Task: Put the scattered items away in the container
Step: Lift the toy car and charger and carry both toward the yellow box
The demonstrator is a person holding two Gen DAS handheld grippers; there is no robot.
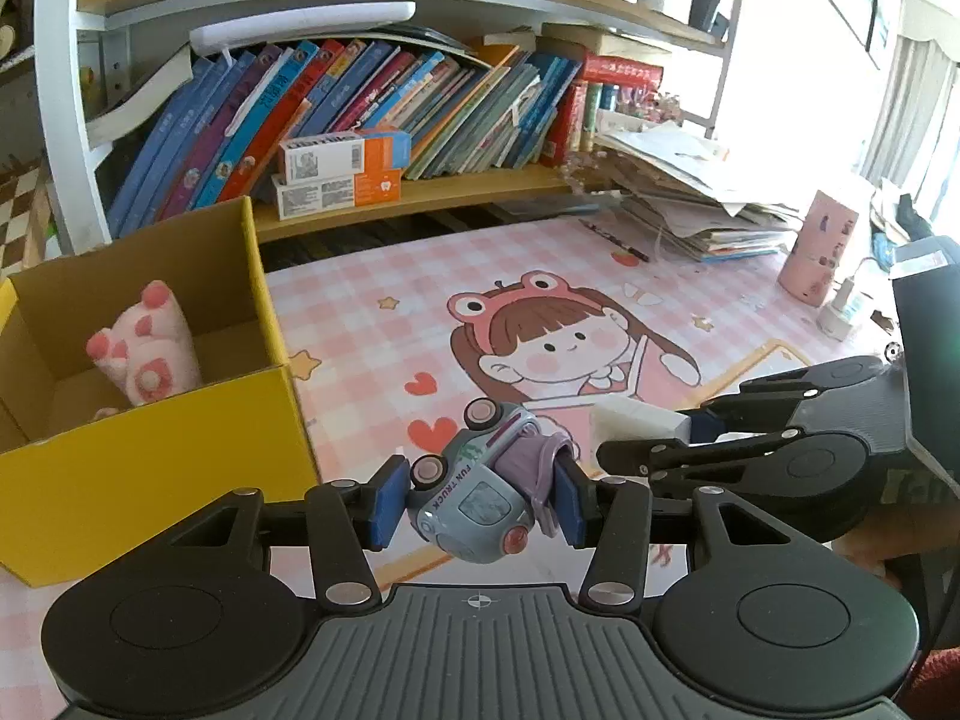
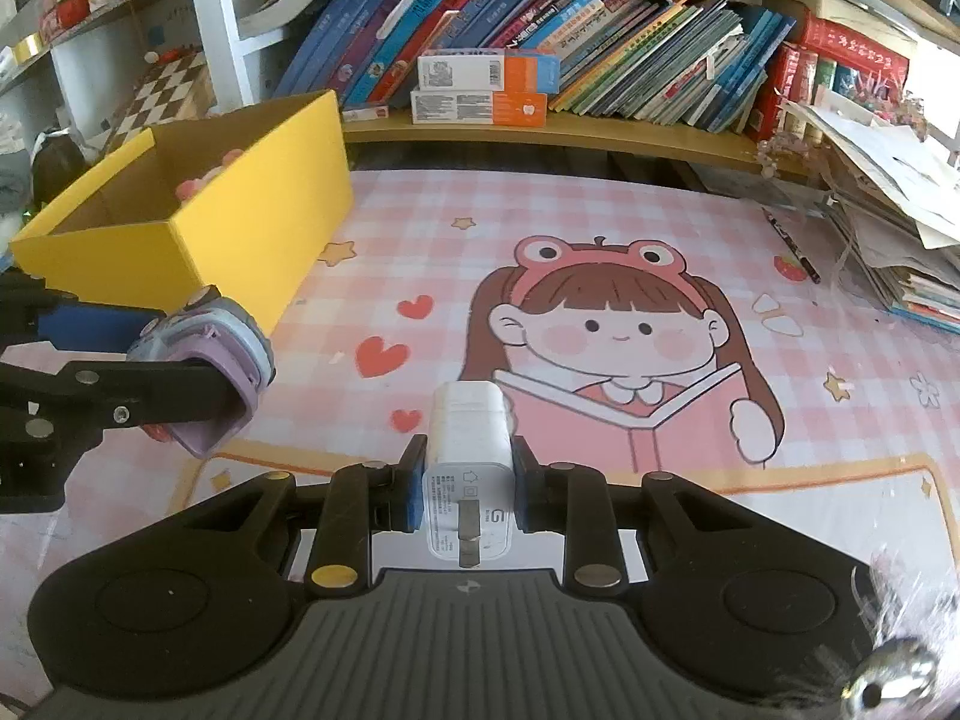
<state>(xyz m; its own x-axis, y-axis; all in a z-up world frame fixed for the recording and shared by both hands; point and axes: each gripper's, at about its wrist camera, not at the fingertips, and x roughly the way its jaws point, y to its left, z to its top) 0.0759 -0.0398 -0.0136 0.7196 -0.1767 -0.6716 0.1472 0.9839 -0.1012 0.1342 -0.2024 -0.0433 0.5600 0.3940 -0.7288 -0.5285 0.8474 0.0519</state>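
My left gripper (image 1: 477, 501) is shut on a grey-blue toy truck (image 1: 474, 495) with pink wheels and a purple back, held on its side above the mat. The truck also shows at the left of the right wrist view (image 2: 210, 354). My right gripper (image 2: 468, 492) is shut on a white charger plug (image 2: 471, 468), prongs toward the camera; it shows in the left wrist view (image 1: 636, 426) at the right. The yellow cardboard box (image 1: 150, 468) stands open at the left, with a pink-and-white plush toy (image 1: 147, 348) inside. The box is at upper left in the right wrist view (image 2: 240, 240).
A pink checked desk mat with a cartoon girl (image 2: 600, 324) covers the desk. A bookshelf with leaning books (image 1: 384, 108) and orange-white boxes (image 1: 342, 174) runs along the back. A messy paper stack (image 1: 690, 204), a pen (image 2: 792, 252) and a pink cup (image 1: 819, 252) are at the right.
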